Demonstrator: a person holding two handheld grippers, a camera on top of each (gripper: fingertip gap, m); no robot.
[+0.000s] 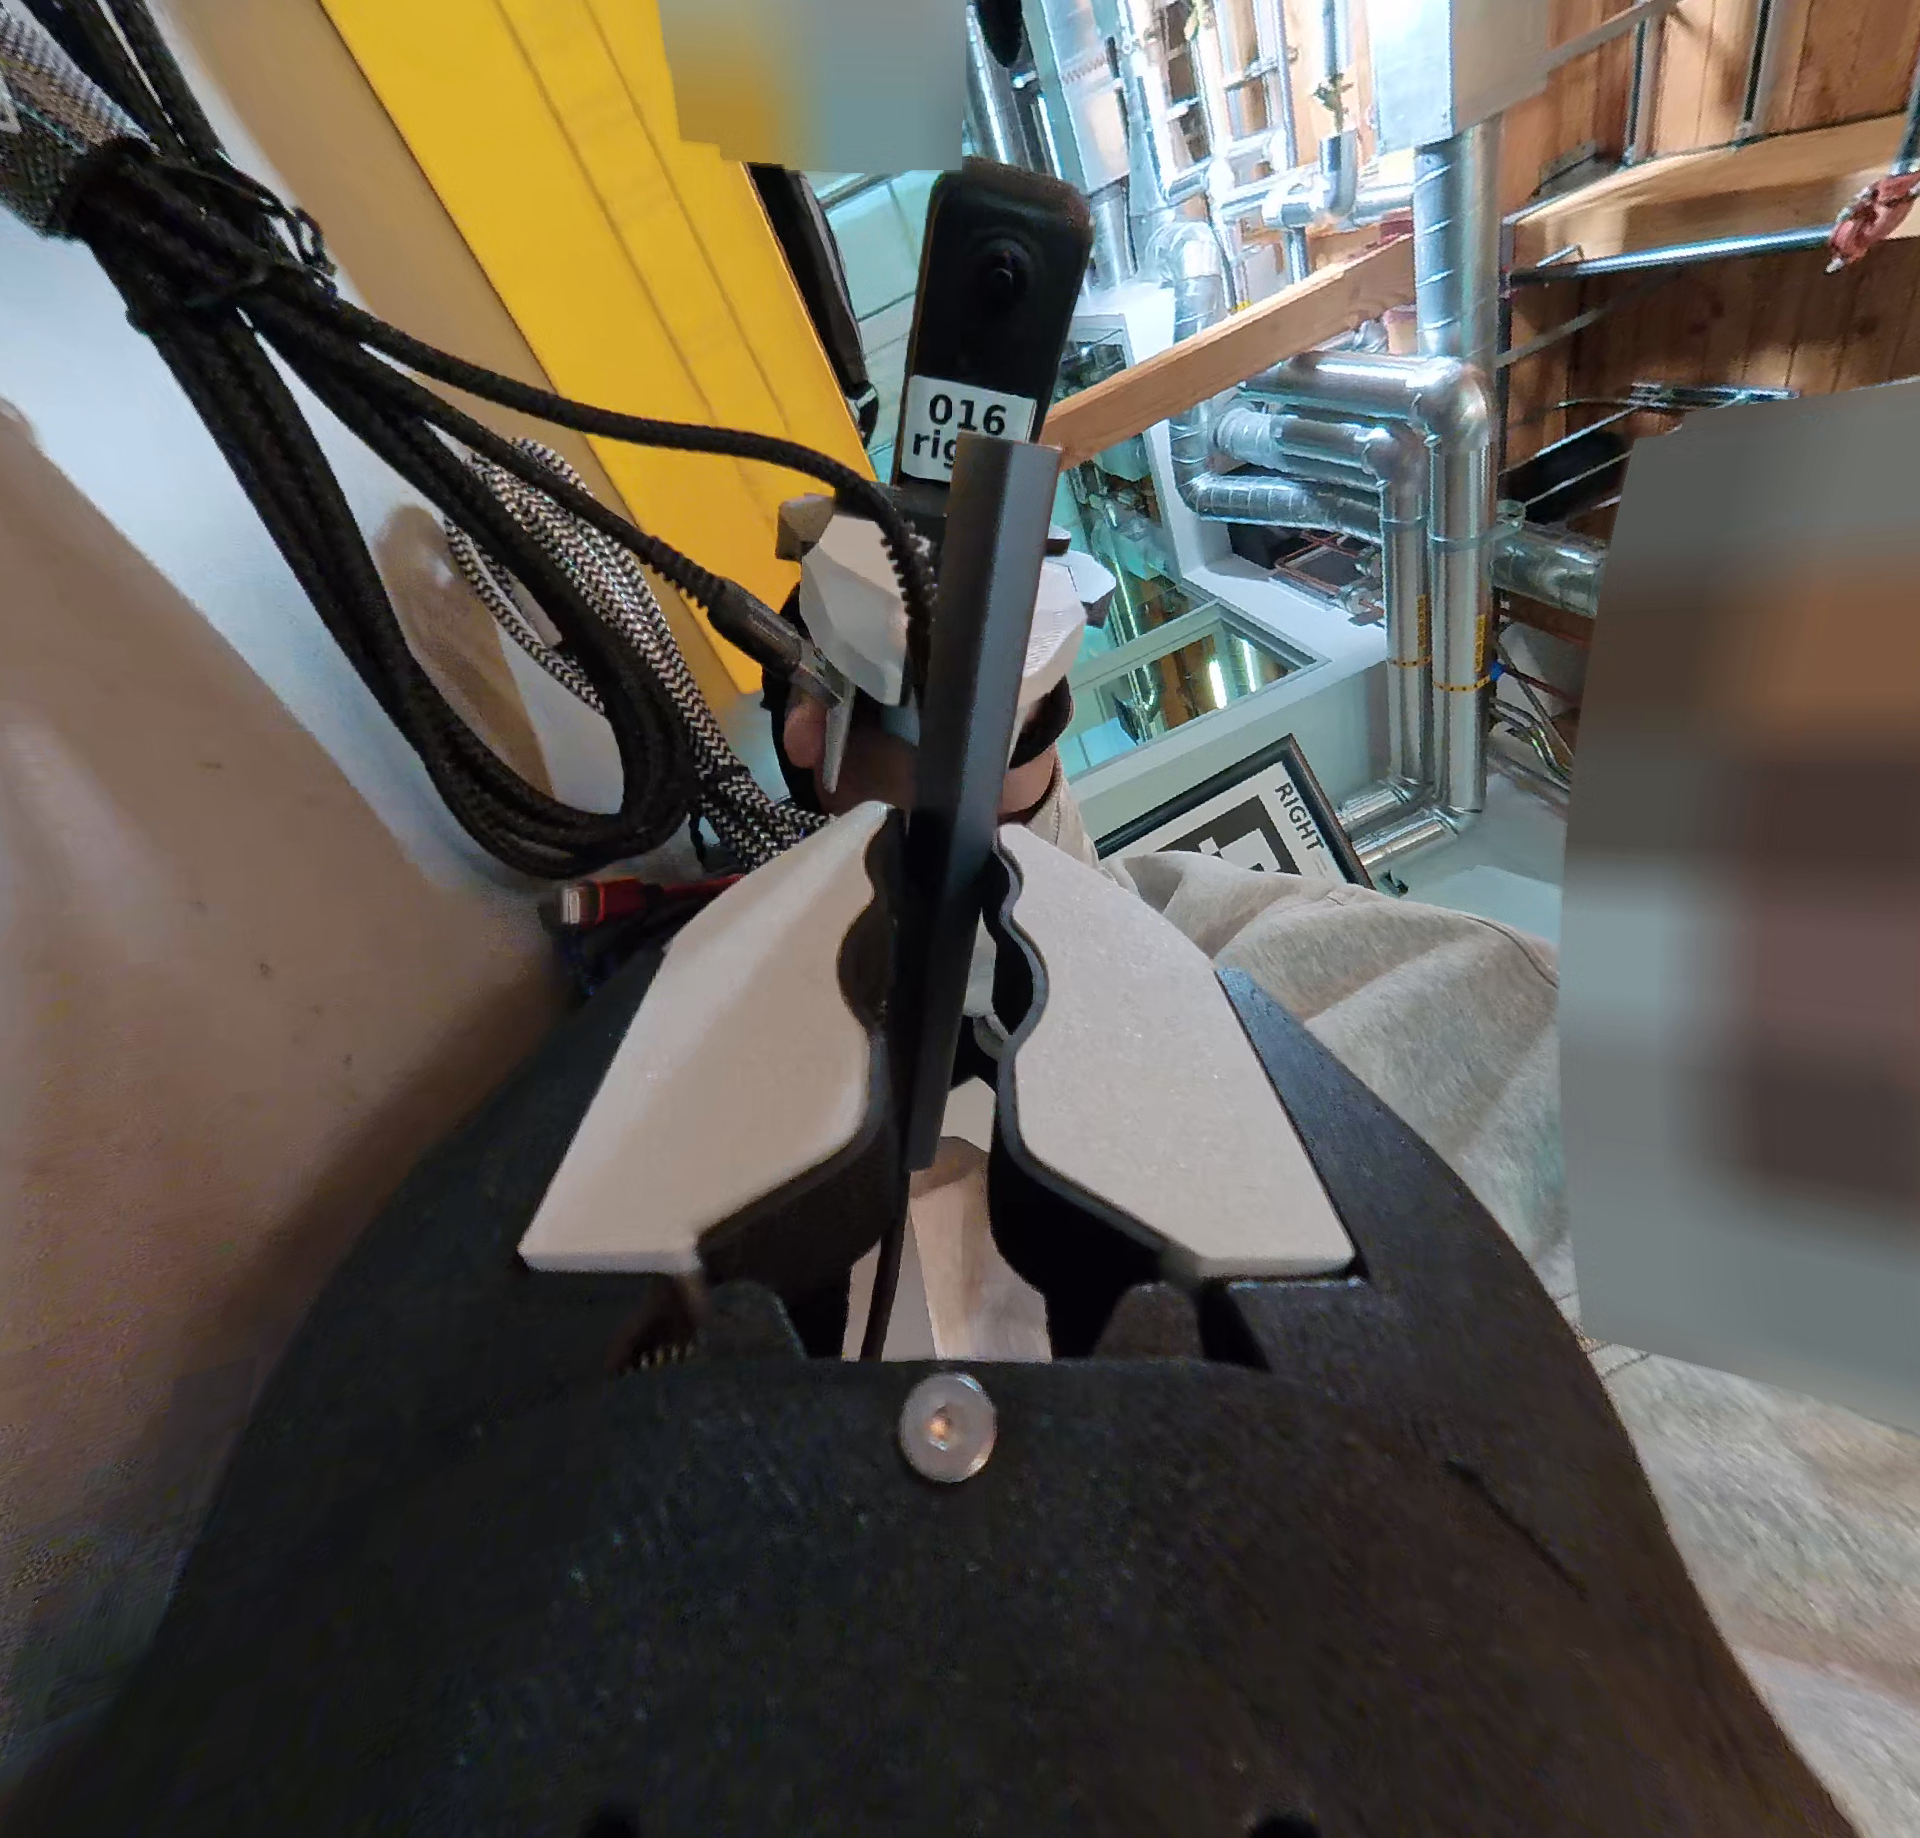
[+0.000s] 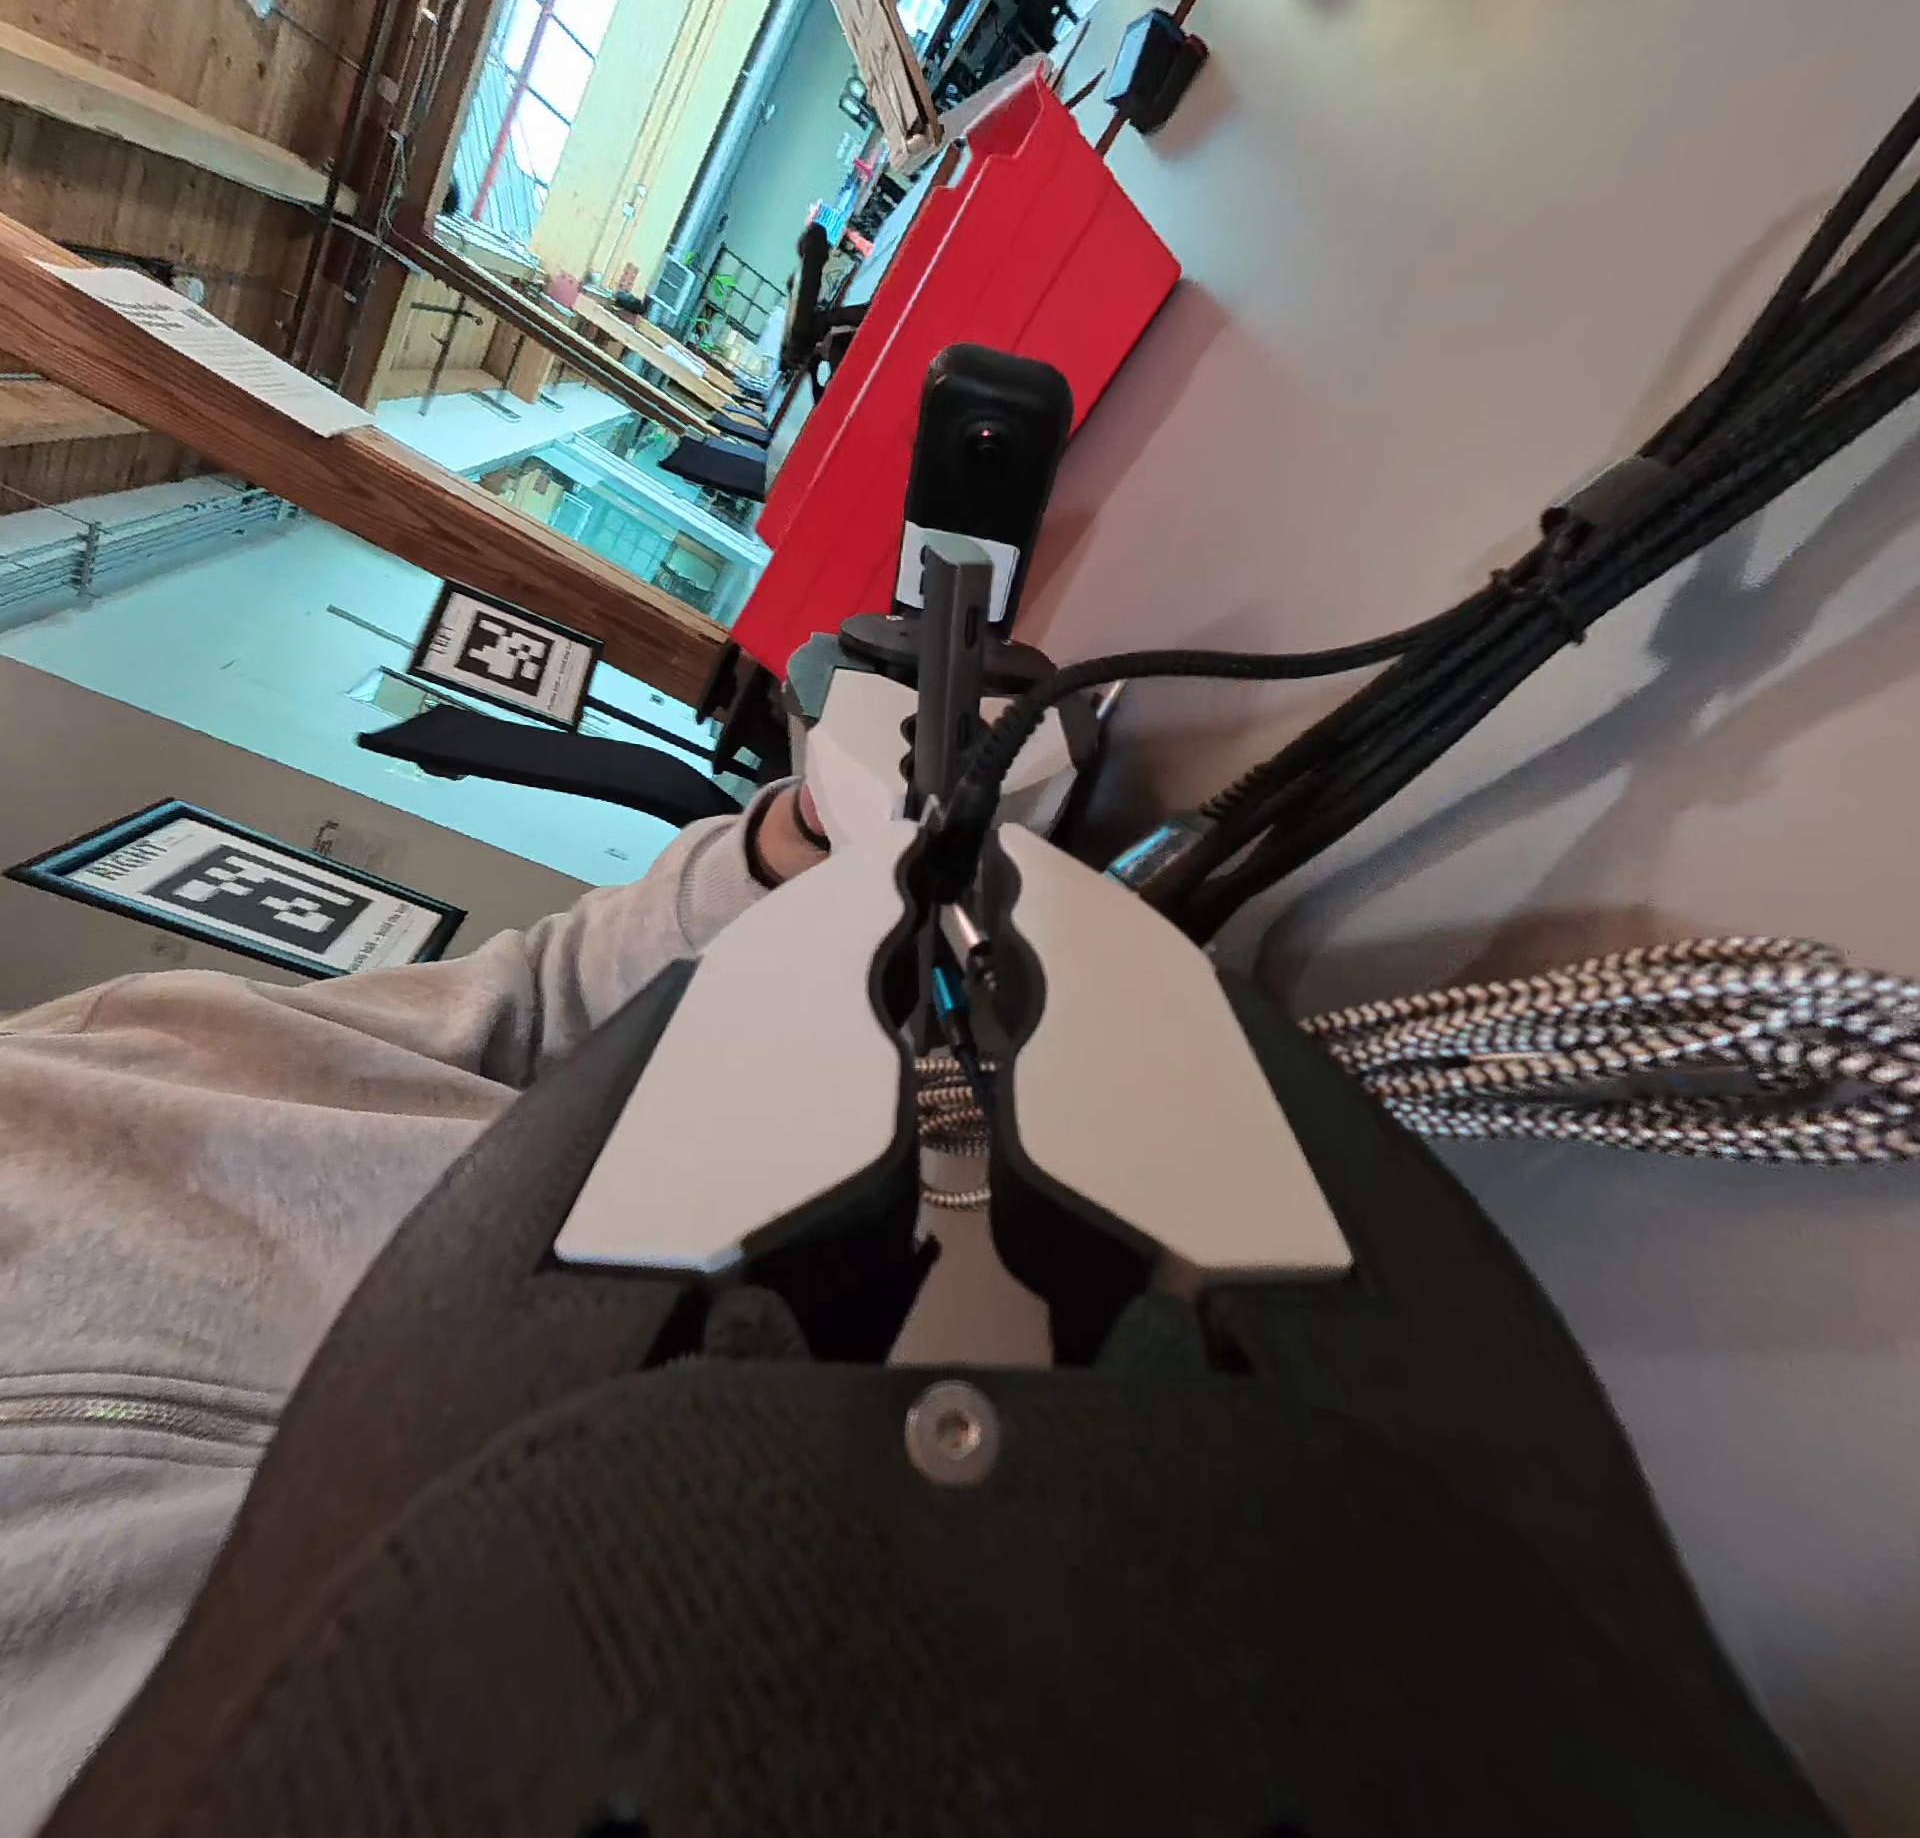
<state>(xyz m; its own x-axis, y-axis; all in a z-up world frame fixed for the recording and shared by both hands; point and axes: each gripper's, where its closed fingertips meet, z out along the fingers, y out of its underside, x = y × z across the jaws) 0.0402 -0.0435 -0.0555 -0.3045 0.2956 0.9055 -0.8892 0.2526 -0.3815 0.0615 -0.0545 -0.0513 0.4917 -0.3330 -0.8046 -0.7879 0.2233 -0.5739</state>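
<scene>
My left gripper [image 1: 940,843] is shut on a flat dark grey slab-shaped device [image 1: 977,749] and holds it edge-up. Its narrow edge with small ports shows in the right wrist view [image 2: 951,645]. My right gripper [image 2: 956,843] is shut on the plug of a black braided cable [image 2: 1247,661], right against that edge. I cannot tell whether the plug is in a port. The right gripper also shows in the left wrist view [image 1: 883,625], just behind the device, with the cable [image 1: 623,448] running in from the left.
A yellow bin [image 1: 582,230], a red bin [image 2: 987,334], a bundle of black cables [image 2: 1558,583] and a coiled black-and-white braided cable [image 2: 1610,1040] lie on the pale table. Framed marker cards [image 2: 239,889] stand nearby. A person's grey sleeve [image 2: 260,1113] is close. Left and right tips are no more than a few centimetres apart.
</scene>
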